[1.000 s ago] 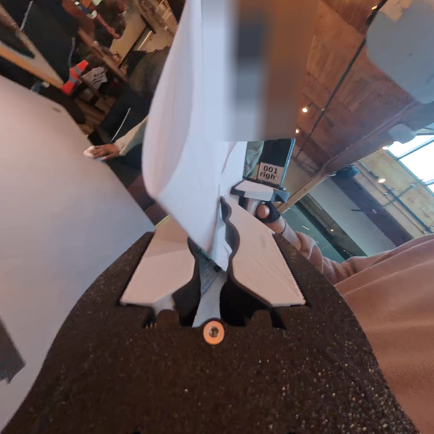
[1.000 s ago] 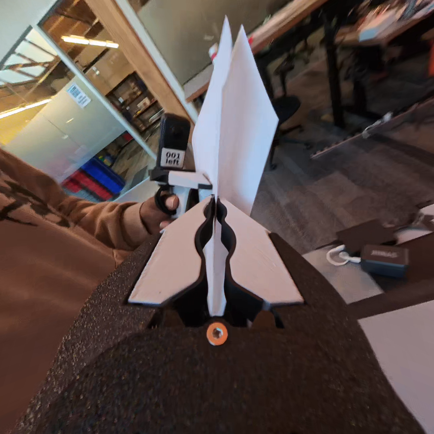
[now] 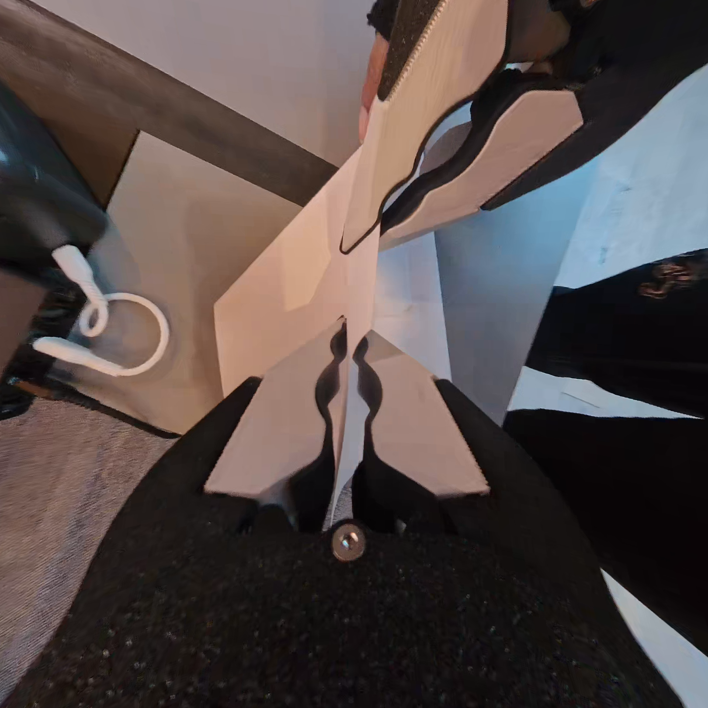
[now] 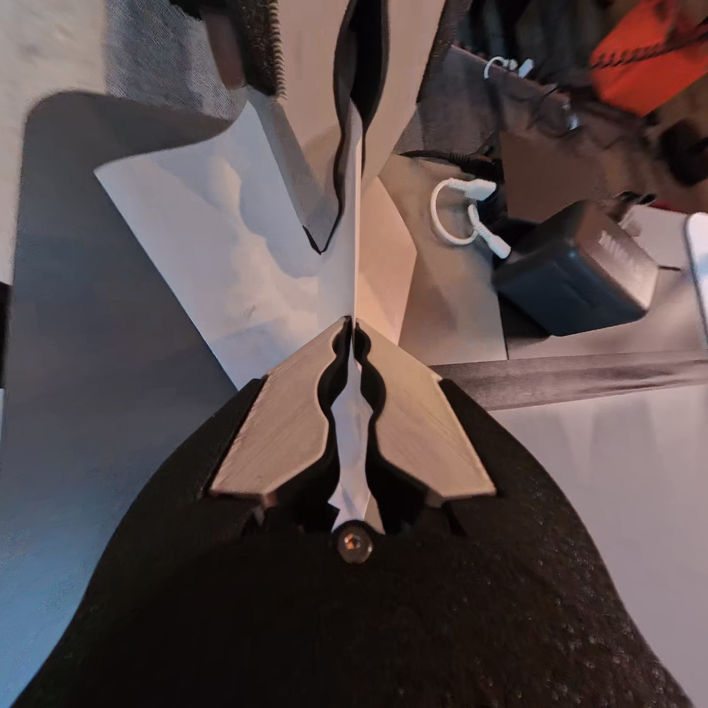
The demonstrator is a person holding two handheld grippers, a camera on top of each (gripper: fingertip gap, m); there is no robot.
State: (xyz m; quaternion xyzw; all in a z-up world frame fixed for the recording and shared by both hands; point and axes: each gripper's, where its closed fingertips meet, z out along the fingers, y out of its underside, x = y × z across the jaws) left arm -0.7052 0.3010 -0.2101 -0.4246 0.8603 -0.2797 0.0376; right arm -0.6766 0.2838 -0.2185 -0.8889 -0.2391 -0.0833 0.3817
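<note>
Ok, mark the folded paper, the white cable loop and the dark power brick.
folded paper [image 4: 214, 230], right wrist view, on its left flap.
white cable loop [image 3: 153, 318], left wrist view, on the loop's right curve.
dark power brick [image 4: 574, 276], right wrist view, on its top face.

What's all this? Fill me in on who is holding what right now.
A person holds a gripper in each hand, and both are clamped on one folded white sheet of paper. The left gripper pinches one end of its crease, the right gripper the other, so they face each other. The paper hangs over a pale table, near a dark power bank and a coiled white cable.
</note>
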